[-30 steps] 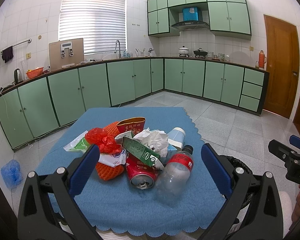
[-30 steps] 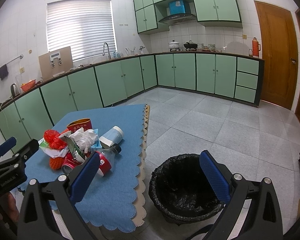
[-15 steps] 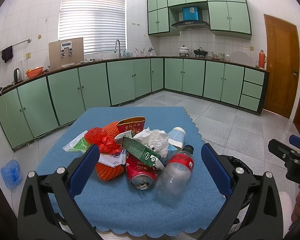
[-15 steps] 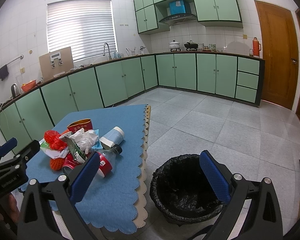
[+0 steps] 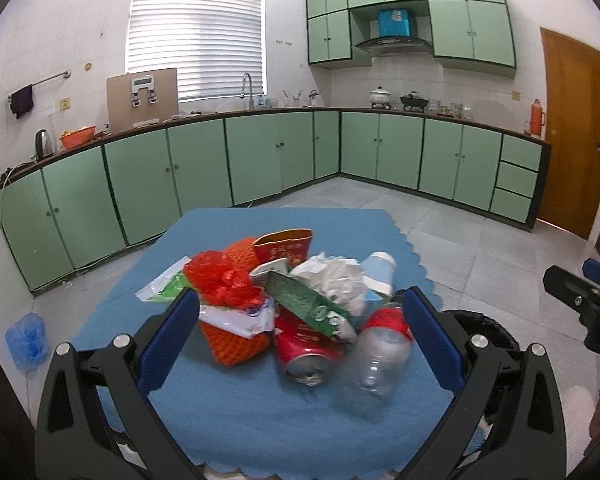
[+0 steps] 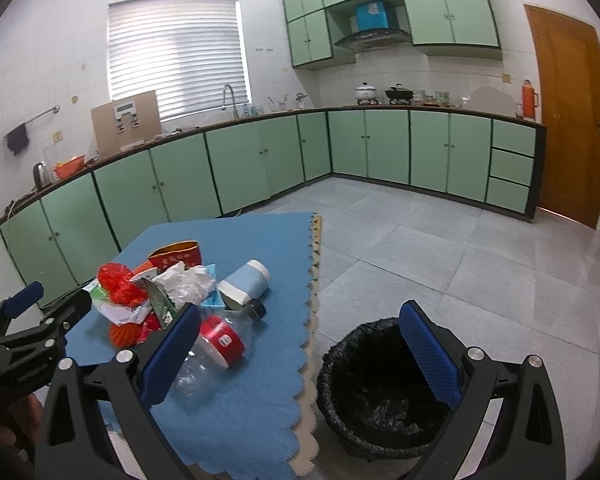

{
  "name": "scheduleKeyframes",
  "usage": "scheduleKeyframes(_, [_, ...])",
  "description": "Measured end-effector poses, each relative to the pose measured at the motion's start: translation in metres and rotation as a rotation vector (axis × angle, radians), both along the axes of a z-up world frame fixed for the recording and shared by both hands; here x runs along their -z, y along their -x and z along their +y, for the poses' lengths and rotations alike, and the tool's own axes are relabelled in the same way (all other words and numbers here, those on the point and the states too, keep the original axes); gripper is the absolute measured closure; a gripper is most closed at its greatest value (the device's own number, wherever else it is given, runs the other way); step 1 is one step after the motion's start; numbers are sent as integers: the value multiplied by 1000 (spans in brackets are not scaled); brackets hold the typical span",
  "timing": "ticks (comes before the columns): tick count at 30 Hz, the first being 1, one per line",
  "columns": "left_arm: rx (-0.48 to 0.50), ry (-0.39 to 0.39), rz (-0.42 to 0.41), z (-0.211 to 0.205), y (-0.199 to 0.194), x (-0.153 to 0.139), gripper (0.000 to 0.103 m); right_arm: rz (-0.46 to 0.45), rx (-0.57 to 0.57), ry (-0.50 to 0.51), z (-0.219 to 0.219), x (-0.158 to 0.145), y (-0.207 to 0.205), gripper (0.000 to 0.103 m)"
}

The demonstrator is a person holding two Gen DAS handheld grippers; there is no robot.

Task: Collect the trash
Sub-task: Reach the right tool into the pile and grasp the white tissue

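In the middle of the left wrist view there's a pile of trash on a bench covered with a blue cloth (image 5: 228,420). Up front lies a crushed red can (image 5: 306,354), and just right of it a clear plastic bottle (image 5: 374,356) on its side with a red label. Behind those sit a green carton (image 5: 304,306), crumpled white tissue (image 5: 336,278), a red plastic bag (image 5: 220,282), an orange mesh thing (image 5: 234,350) and a red paper cup (image 5: 284,246).

The left gripper (image 5: 300,338) hangs over the near edge of the bench with its fingers spread wide, nothing between them, the pile framed in the gap. The right gripper (image 6: 300,354) has its fingers wide apart too and holds nothing. In its view, lower right of centre, a bin with a black liner (image 6: 384,390) stands on the floor just beside the bench.
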State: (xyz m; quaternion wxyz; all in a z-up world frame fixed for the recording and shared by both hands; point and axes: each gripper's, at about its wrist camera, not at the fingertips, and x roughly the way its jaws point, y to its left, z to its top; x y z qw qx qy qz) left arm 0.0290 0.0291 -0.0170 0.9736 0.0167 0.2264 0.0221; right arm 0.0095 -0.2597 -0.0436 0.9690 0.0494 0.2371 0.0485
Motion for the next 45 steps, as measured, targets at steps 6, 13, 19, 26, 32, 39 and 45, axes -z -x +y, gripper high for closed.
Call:
scheduleKeyframes(6, [-52,-22,13,22,-18,11,5,5,-61,19,27,6,-26,10])
scheduleKeyframes(13, [-103,-37,42,47,-47,26,10,36,-125,12,57,21,-70,19])
scheduleKeyframes(19, [-143,-35,74,68,-74,40,15,63,-193,35,92,35,-109,30])
scheduleKeyframes(26, [-146,-28,104,80,-95,52,15,138,-241,62,123,55,-149,44])
scheduleKeyframes(32, [-139,-12,128,86,-105,63,15,195,-257,102,139,71,-163,60])
scheduleKeyframes(39, [-132,-3,138,87,-112,68,15,219,-265,141,144,78,-168,84])
scheduleKeyframes(45, [-113,-4,125,77,-112,64,15,183,-256,141,139,68,-163,95])
